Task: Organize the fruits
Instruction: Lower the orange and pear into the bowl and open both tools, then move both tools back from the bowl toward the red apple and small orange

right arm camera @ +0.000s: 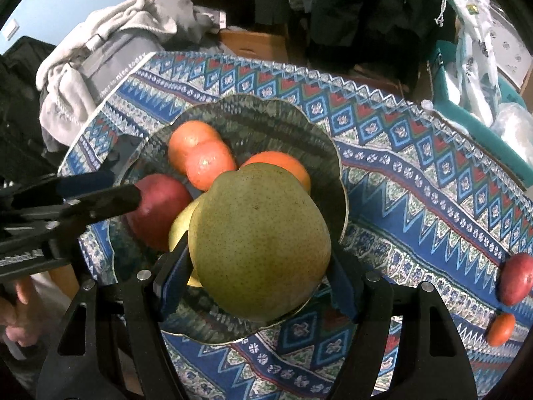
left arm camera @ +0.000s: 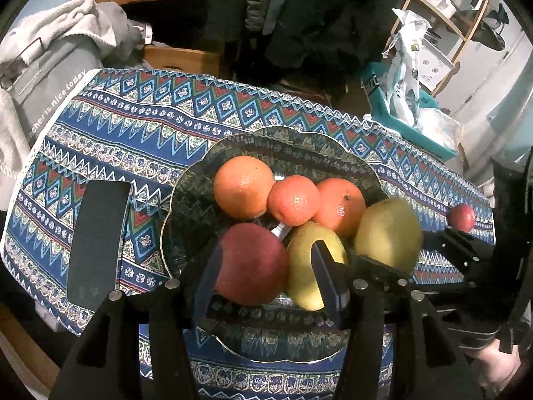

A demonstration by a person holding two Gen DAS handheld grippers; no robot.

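Fruits mostly sit in the glass bowl (left arm camera: 186, 200) already: we see three oranges (left arm camera: 293, 200), a red apple (left arm camera: 253, 263) and a yellow pear (left arm camera: 309, 260) on the patterned cloth (left arm camera: 116, 126). Our right gripper (right arm camera: 256, 280) squeezes a big green pear (right arm camera: 260, 243) between its fingers, just above the bowl's near edge. Our left gripper (left arm camera: 263, 280) sits around the red apple, but we cannot tell if it pinches it. Left to do, we think: a small red fruit (right arm camera: 516, 278) and a little orange one (right arm camera: 499, 328) wait out on the cloth.
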